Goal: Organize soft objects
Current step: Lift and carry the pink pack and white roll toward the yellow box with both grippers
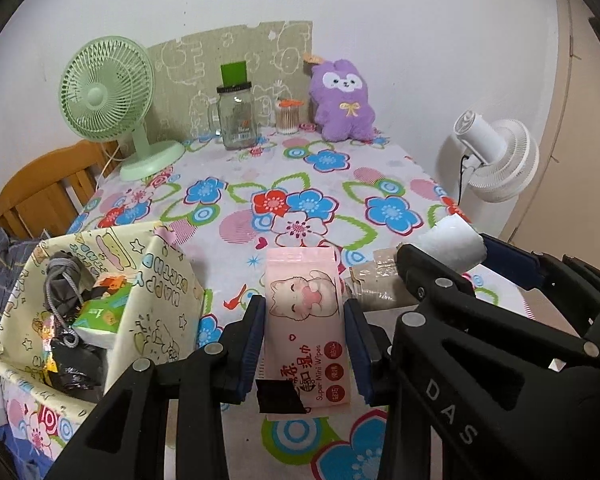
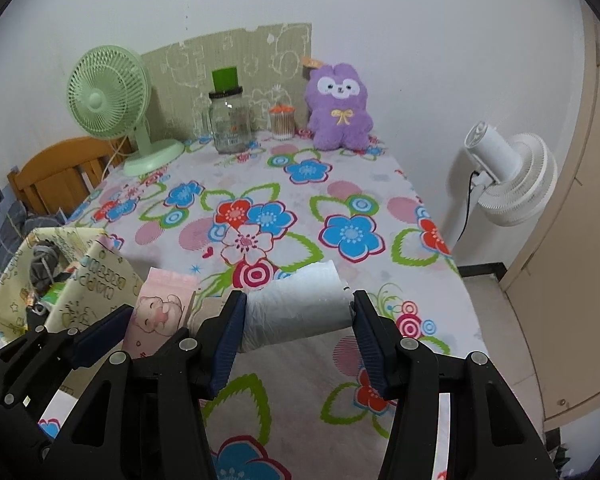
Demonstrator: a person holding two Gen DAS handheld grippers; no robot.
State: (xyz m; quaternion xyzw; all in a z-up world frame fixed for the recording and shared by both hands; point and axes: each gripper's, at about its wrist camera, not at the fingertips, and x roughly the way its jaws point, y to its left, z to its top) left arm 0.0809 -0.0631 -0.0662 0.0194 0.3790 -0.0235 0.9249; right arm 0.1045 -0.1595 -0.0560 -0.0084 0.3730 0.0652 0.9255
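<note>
Left wrist view: your left gripper has its jaws pinching the pink wipes pack above the table, beside the basket at its left edge.

Right wrist view: your right gripper clamps a white roll, perhaps bagged tissue, off the cloth.

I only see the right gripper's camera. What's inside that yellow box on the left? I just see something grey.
Observer: Beside the grey cord, the box holds a green tissue pack.
Operator: Anything else?
Observer: Yes, a crumpled black bag lies at the near end.
Operator: What does the pink packet say?
Observer: The wipes packet, clamped in the left gripper, reads "Super Mini Wipes" near its bottom.
Operator: Is it sealed?
Observer: Black tape is stuck on its lower corner.
</note>
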